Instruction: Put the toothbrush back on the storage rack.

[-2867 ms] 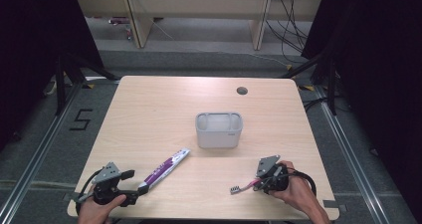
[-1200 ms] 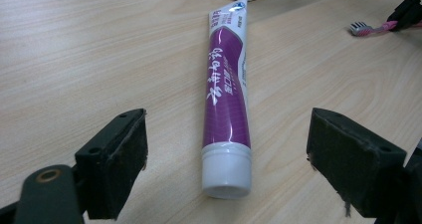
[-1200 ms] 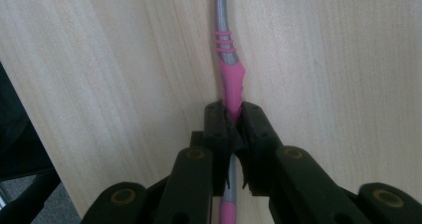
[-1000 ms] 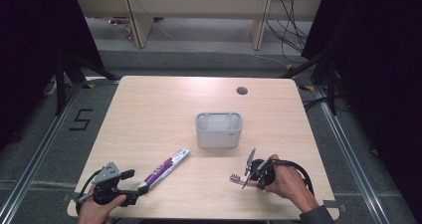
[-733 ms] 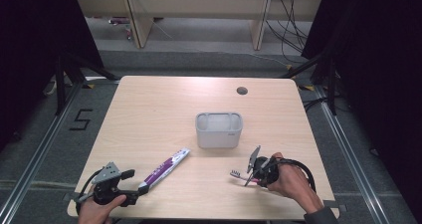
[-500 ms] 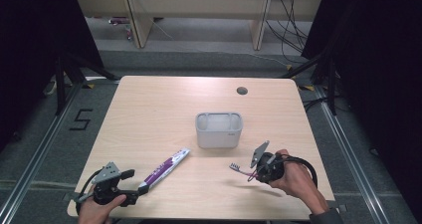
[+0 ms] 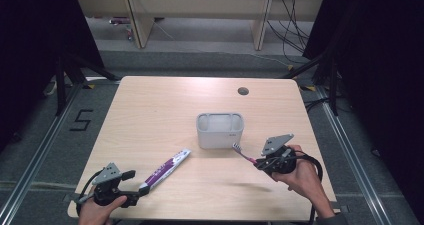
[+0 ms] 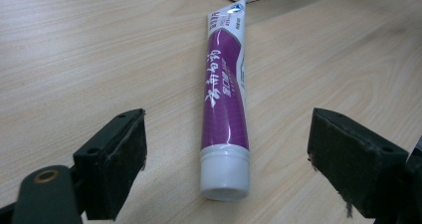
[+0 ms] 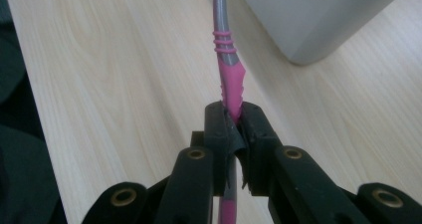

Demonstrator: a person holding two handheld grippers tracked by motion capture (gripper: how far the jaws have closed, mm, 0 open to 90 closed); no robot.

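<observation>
So the right tongs are clamped tight on a pink-and-grey toothbrush, gripping it on the pink part of the handle. The brush is lifted off the table with its bristle end pointing up toward the white holder cup, just beside its front right corner. I'd say this is the carry step, with the brush about to go into the cup. The next move looks like it needs the brush raised over the rim and tipped more upright so it drops in instead of knocking the wall.

The left tongs are spread wide apart near the front left edge, holding nothing. The purple toothpaste tube lies flat right in front of them, cap end toward them.

Handy thing about the views: the right gripper view shows exactly how the toothbrush sits between the pads, and the cup's wall close by on the right, which the high view is too small for. The left gripper view shows the tube centred between the open jaws, not touching either one. The high view is where you get the overall layout.
</observation>
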